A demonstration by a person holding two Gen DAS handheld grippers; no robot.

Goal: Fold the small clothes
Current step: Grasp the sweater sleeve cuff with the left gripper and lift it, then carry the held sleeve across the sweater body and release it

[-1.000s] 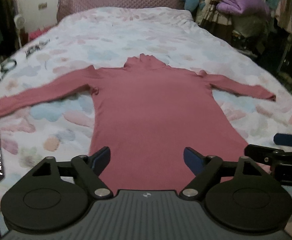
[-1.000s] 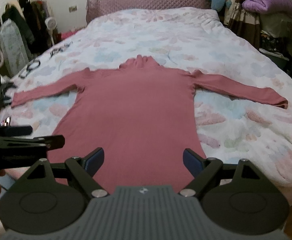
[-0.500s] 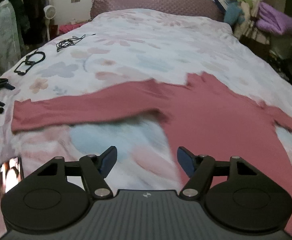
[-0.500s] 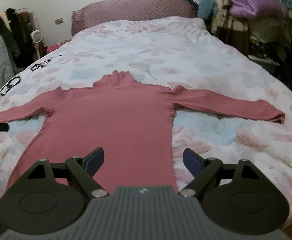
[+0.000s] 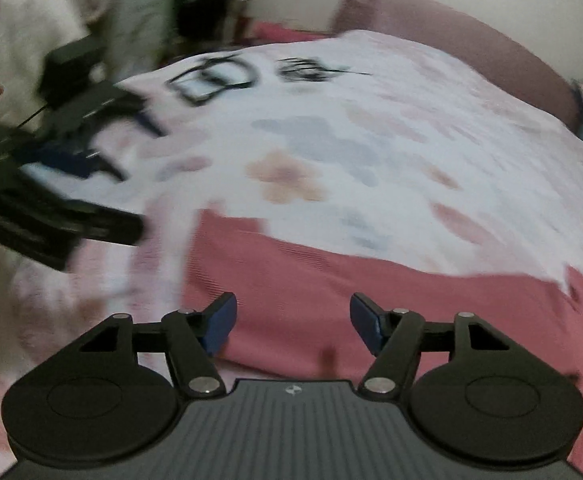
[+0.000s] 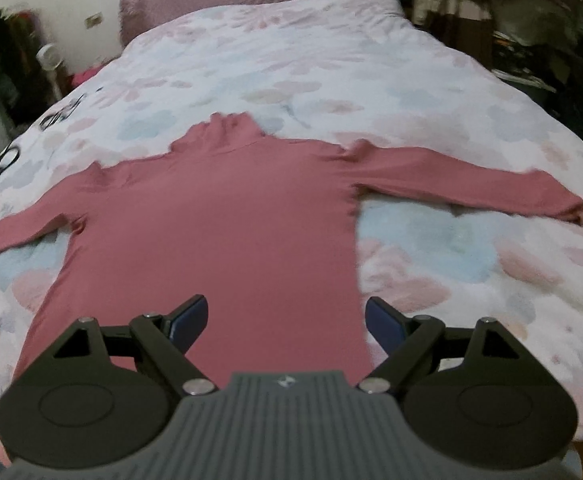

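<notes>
On floral bedspread [image 6: 331, 72]: pink top [image 6: 219, 216] flat (sleeves out); both tongs spread, empty.

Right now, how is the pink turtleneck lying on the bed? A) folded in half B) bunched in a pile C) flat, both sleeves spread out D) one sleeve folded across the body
C: the right wrist view shows the pink turtleneck flat on the floral bedspread, with a sleeve stretched out to each side.
</notes>
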